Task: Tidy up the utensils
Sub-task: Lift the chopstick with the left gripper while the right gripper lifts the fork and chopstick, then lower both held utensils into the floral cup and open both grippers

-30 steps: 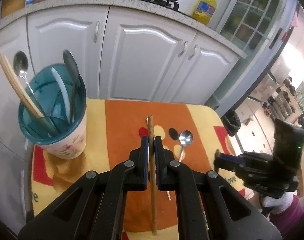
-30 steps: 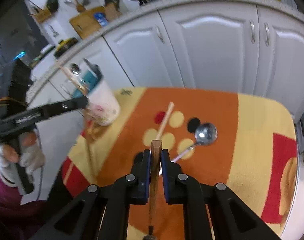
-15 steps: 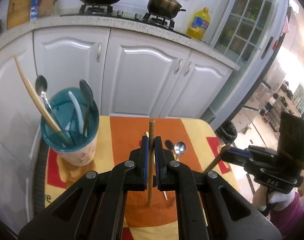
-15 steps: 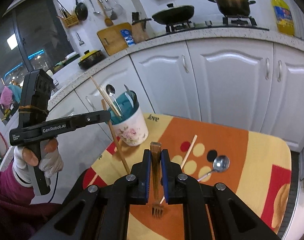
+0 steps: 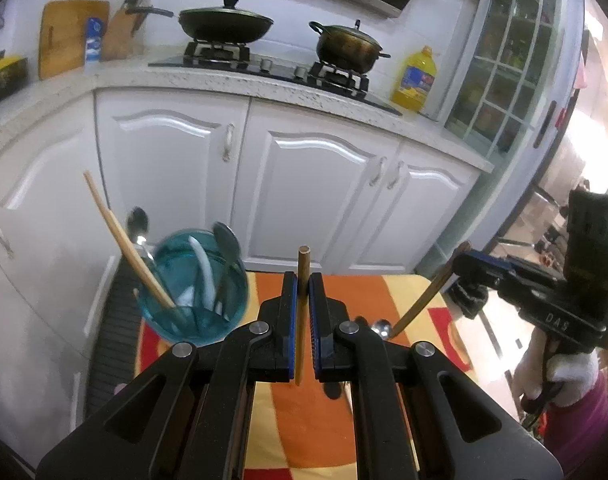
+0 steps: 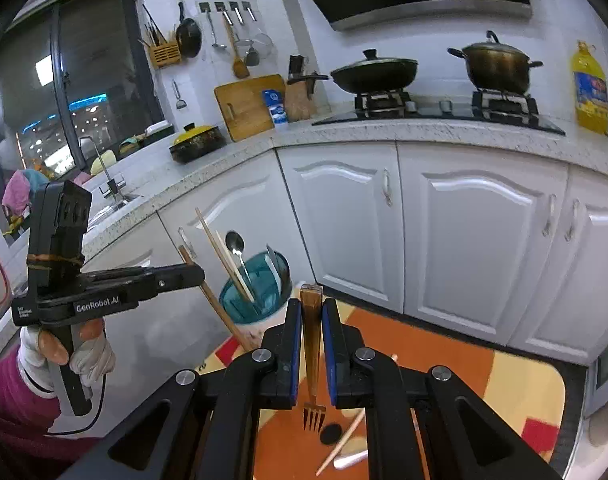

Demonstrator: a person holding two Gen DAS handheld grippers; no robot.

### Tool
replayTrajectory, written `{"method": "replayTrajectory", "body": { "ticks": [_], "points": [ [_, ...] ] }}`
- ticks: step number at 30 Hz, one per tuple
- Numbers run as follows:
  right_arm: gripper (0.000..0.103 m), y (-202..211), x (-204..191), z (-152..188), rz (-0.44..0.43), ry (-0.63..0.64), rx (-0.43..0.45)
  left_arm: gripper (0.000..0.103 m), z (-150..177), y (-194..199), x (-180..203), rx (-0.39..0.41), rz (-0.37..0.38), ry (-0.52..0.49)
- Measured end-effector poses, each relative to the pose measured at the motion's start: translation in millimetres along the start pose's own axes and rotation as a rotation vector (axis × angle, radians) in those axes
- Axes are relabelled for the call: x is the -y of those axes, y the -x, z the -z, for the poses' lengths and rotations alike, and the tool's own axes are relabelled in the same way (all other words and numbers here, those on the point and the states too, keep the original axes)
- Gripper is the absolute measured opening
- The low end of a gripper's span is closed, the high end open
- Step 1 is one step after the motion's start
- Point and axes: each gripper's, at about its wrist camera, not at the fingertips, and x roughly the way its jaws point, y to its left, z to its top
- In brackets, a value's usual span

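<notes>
The left gripper (image 5: 302, 288) is closed on a wooden chopstick (image 5: 301, 312), which stands nearly upright between its blue pads, well above the orange and yellow tablecloth (image 5: 304, 432). The right gripper (image 6: 312, 312) is clamped on a wooden-handled fork (image 6: 313, 360), tines hanging down over the cloth.

Only the left wrist view shows the teal utensil cup (image 5: 196, 288) from above, with a pale chopstick, two metal spoons and a white utensil leaning inside; it also shows the right gripper off to the right with the fork handle slanting down from it, and part of a metal spoon (image 5: 381, 326) on the cloth behind the gripper body.

Only the right wrist view shows the gloved hand (image 6: 64, 354) around the left gripper's handle, the chopstick crossing in front of the cup's floral base, and a loose chopstick (image 6: 340, 446) lying on the cloth beside a white handle (image 6: 350, 460).
</notes>
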Motion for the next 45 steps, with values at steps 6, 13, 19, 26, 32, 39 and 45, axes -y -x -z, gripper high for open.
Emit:
{"method": "replayTrajectory", "body": {
  "ticks": [6, 13, 19, 26, 32, 39, 45],
  "points": [
    [0.01, -12.0, -11.4, -20.1, -0.015, 0.034, 0.007, 0.004, -11.0, 10.8, -12.6, 0.028, -0.017, 0.011],
    [0.01, -23.1, -32.7, -48.8, -0.035, 0.088, 0.027, 0.004, -37.9, 35.7, -29.5, 0.083, -0.015, 0.035],
    [0.01, -30.1, -47.8, -78.2, -0.067, 0.108, 0.07, 0.004, -67.0, 56.6, -46.3, 0.146, -0.074, 0.026],
    [0.01, -60.1, -68.4, -99.0, -0.083, 0.123, 0.085, 0.004, -77.9, 46.4, -64.9, 0.176, -0.179, 0.016],
    [0.01, -93.3, -78.6, -100.5, -0.069, 0.141, 0.069, 0.004, -75.4, 20.5, -80.8, 0.143, -0.221, 0.02],
    [0.01, -131.3, -70.4, -85.0, -0.047, 0.125, 0.02, 0.004, -63.2, -6.9, -94.9, 0.084, -0.23, 0.043],
    [0.01, -153.2, -60.6, -67.1, -0.064, 0.088, -0.041, 0.004, -54.1, -23.7, -96.9, 0.06, -0.232, 0.046]
  ]
}}
